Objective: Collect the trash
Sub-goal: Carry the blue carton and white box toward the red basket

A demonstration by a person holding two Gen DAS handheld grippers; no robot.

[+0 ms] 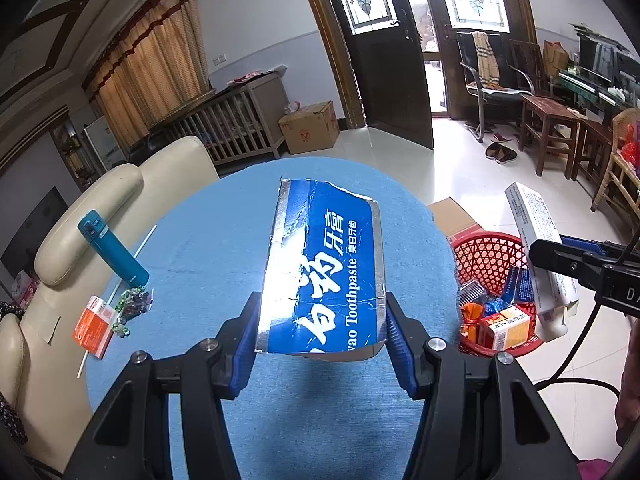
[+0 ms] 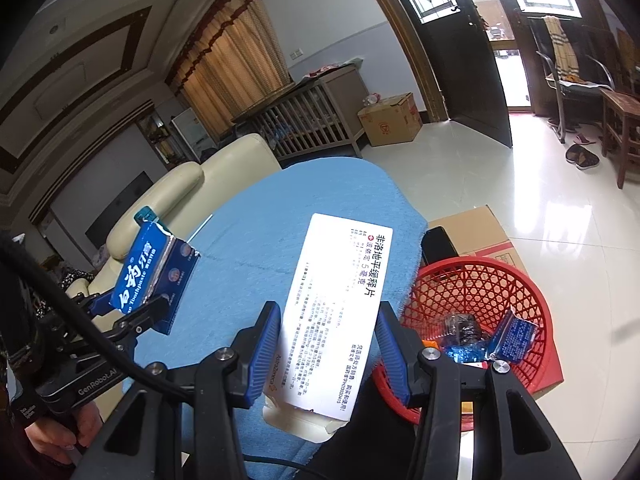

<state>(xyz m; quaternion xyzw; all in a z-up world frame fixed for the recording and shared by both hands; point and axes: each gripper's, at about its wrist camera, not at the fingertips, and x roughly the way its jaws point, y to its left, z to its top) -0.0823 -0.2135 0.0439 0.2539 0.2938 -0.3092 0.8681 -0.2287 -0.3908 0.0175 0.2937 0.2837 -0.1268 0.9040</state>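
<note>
- Step in hand: carrying trash to the red basket [image 2: 476, 300] beside the desk [image 1: 224, 240].
- Left gripper [image 1: 320, 320] has its jaws clenched on a blue toothpaste box [image 1: 324, 268], above the desk.
- Right gripper [image 2: 328, 344] clamps a white medicine box [image 2: 336, 308], angled down near the basket rim.
- Next, probably: bring each box over the basket and release.

Red basket [image 2: 480, 292] mouth open beside table edge [image 2: 404, 216]; boxes inside.
</note>
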